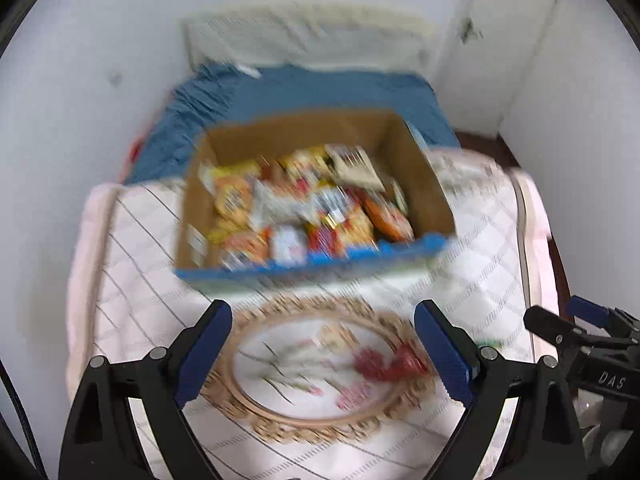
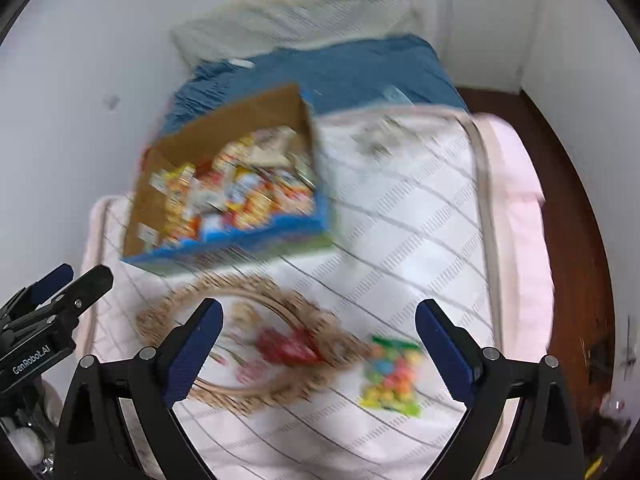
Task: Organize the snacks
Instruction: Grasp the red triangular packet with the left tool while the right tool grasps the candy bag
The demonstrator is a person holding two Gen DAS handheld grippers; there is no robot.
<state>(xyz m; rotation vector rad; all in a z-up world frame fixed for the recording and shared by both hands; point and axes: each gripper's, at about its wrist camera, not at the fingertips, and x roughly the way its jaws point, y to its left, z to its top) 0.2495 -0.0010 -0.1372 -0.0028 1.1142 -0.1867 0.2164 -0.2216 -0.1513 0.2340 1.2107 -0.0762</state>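
Right wrist: candy bag [image 2: 394, 376], blurred, between gaping right tongs [image 2: 320, 340].

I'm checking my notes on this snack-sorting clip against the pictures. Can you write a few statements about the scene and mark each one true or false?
1. The cardboard box is full of snack packets. True.
2. The left tool is shut on a packet. False: its fingers stand wide apart with nothing between them.
3. A red packet lies on the woven-rimmed tray. True.
4. The bag of colourful candy is inside the box. False: it lies on the white quilt, beside the tray.
5. The right tool is open and holds nothing. True.
6. The box sits on the wooden floor. False: it sits on the bed, beyond the tray.
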